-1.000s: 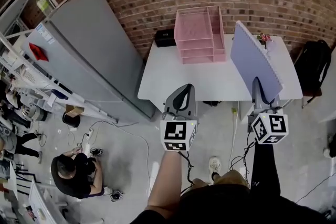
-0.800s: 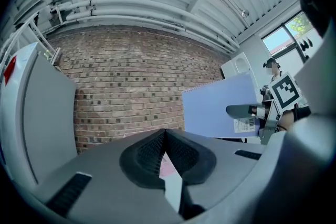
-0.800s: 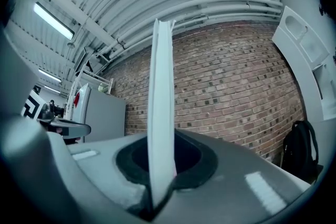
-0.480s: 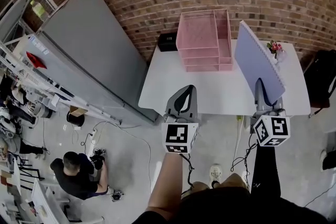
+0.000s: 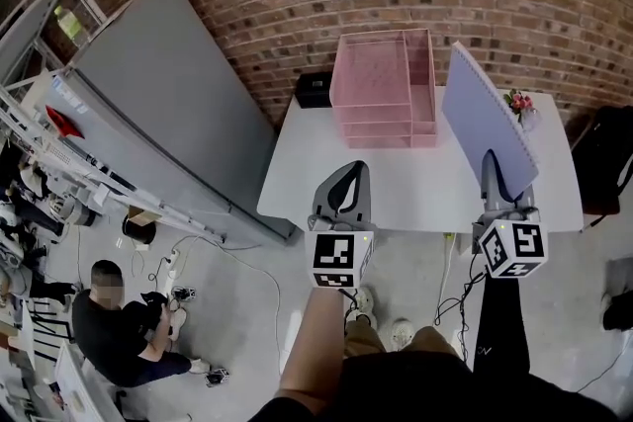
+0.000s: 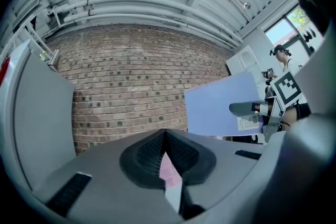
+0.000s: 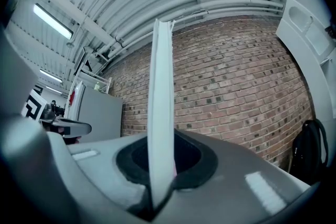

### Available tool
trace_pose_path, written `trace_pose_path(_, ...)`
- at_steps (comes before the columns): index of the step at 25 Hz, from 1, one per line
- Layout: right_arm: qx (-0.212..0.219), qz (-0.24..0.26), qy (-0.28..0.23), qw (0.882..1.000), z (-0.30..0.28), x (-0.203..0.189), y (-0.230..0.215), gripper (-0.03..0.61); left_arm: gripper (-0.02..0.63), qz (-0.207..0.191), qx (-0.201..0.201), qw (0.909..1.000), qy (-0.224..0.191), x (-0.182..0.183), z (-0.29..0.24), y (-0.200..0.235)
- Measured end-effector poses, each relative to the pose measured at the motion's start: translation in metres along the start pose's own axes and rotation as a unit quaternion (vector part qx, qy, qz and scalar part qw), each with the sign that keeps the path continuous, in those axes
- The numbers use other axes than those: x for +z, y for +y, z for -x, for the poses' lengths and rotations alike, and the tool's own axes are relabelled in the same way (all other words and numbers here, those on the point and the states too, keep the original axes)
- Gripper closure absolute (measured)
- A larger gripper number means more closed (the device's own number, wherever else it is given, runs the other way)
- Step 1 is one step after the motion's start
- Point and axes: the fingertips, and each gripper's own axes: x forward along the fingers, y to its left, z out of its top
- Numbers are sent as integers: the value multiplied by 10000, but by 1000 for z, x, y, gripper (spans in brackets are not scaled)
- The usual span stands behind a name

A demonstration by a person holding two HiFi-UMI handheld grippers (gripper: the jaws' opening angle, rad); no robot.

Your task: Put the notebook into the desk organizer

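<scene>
A pink desk organizer (image 5: pixel 381 89) with stacked trays stands at the back of the white table (image 5: pixel 316 173), against the brick wall. My right gripper (image 5: pixel 492 160) is shut on the lower edge of a lavender spiral notebook (image 5: pixel 485 114), which stands upright over the table's right part, to the right of the organizer. In the right gripper view the notebook (image 7: pixel 160 107) runs edge-on up from the jaws. My left gripper (image 5: pixel 343 170) is shut and holds nothing, at the table's front edge before the organizer. The left gripper view shows the notebook (image 6: pixel 220 105) at the right.
A big grey panel (image 5: pixel 168 104) leans left of the table. A black box (image 5: pixel 314 89) sits at the table's back left, a small flower pot (image 5: pixel 521 104) at its back right. A dark bag (image 5: pixel 605 148) stands at the right. A person (image 5: pixel 109 321) crouches among floor cables.
Both grippers have come closer to the table, the notebook still clamped upright in the right one. The crouching person has shifted left.
</scene>
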Motion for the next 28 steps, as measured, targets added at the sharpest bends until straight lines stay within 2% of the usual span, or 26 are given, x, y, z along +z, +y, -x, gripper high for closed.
trace_pose_path(5, -100, 63, -51, 9999, -23, -2, -4, 549, 606, -75, -164, 9998, -82, -1, -31, 12)
trace_pose_path(13, -438, 162, 17, 9989, -90, -15, -12, 549, 606, -135, -593, 9980, -196, -2, -110, 41)
trace_pose_path(20, -751, 326, 41, 9966, -153, -21, -13, 549, 606, -159, -1033, 9941, -291, -1, -177, 73)
trace_pose_path(28, -993, 513, 131, 9937, -209, -31, -6, 549, 606, -146, -1426, 9888, -404, -3, -229, 107)
